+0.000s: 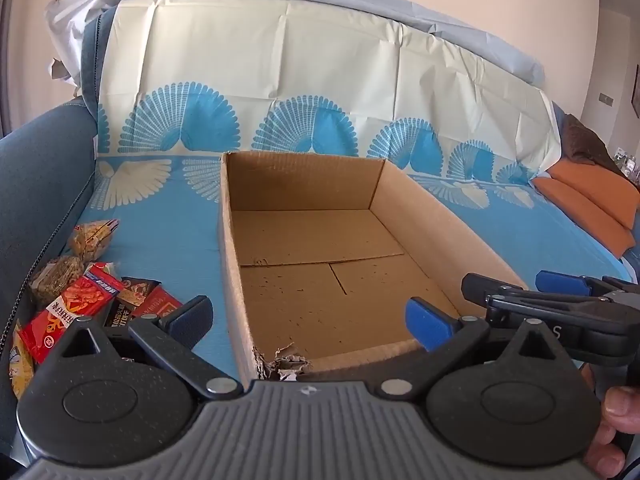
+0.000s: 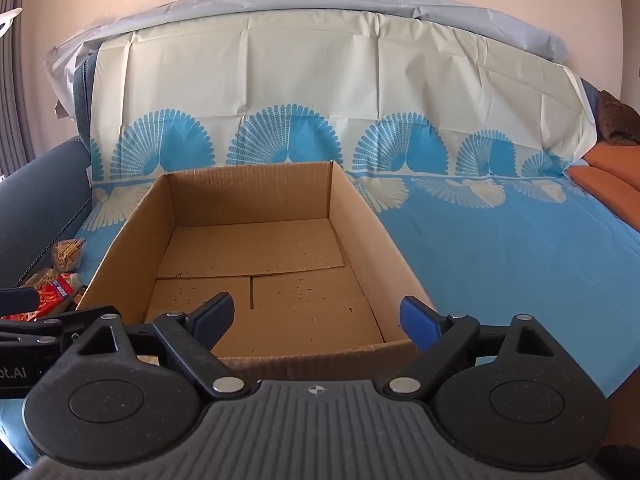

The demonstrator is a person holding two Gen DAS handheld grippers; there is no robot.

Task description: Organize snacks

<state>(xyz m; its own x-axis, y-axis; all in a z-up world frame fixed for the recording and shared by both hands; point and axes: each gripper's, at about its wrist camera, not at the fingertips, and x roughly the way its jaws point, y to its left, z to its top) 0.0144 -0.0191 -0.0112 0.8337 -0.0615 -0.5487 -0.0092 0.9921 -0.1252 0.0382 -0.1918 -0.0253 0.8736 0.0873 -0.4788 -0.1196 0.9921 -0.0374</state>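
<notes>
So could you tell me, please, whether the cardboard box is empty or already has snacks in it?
Empty: the cardboard box shows only its bare floor in both views, and the snack packets lie on the blue cloth beside it.

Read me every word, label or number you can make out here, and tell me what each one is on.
"S": left tool's view, on the right tool's black body.
"ot.AI", cut off by the edge: on the left tool's body.
Red snack packet: white Chinese characters, too blurred to read.
Dark snack packets: print unreadable.
Cardboard box: none.

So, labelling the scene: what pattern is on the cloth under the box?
Blue cloth with cream and blue fan shapes; clearest in the right wrist view.
</notes>
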